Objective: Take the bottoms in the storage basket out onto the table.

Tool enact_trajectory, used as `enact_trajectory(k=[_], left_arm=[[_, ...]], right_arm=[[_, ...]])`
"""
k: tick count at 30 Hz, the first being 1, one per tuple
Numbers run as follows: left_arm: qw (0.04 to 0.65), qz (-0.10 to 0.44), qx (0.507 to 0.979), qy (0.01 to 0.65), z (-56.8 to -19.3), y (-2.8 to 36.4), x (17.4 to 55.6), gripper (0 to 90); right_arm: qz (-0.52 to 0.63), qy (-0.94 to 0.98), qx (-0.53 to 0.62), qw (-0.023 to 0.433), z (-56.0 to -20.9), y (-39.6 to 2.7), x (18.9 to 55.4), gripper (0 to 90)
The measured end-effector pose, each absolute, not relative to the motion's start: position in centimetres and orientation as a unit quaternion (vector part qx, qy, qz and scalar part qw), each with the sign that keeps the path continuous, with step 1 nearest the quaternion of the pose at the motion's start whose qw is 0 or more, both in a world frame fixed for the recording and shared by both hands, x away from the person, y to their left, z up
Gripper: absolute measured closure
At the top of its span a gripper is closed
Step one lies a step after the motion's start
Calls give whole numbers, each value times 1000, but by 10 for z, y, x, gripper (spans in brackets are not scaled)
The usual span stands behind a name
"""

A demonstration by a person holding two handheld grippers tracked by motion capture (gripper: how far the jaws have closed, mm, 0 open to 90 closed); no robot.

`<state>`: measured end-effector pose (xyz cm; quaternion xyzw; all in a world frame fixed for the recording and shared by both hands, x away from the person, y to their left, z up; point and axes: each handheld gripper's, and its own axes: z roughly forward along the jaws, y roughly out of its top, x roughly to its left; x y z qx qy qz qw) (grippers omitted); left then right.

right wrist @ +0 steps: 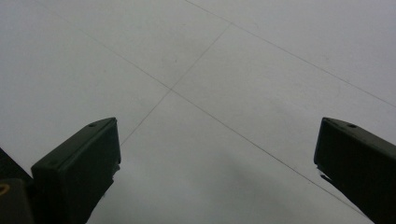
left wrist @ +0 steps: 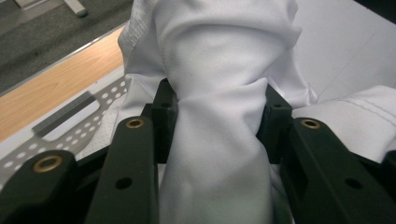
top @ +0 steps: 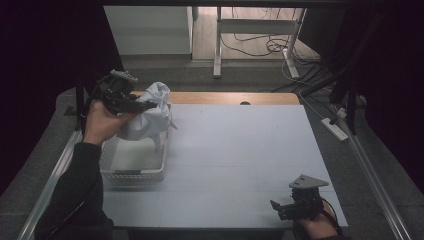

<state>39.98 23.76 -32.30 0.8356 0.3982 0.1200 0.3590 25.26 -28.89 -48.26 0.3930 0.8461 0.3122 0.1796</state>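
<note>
Left tool (left wrist: 217, 126) clamped on white cloth (left wrist: 219, 70) above basket rim (top: 132, 176); right tool (right wrist: 217, 158) agape.

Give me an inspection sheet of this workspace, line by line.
Surface: pale table, wooden strip along its far edge.
Job's things: white cloth lifted above the white perforated basket at the table's left.
Clutter: nothing seen.
Grippers: left gripper shut on the cloth; right gripper open, low at the table's near right corner, holding nothing.
Cables: loose cables on the floor beyond; power strip to the right.
Surroundings: white table legs behind, dark sides.
</note>
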Motion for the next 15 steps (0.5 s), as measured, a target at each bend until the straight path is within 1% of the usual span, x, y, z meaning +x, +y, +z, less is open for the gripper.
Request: enact_trajectory(k=[15], left_arm=[[375,111,840,375,-311,210,406,597]], right_arm=[[315,845,394,178,-482,-290,253,7]])
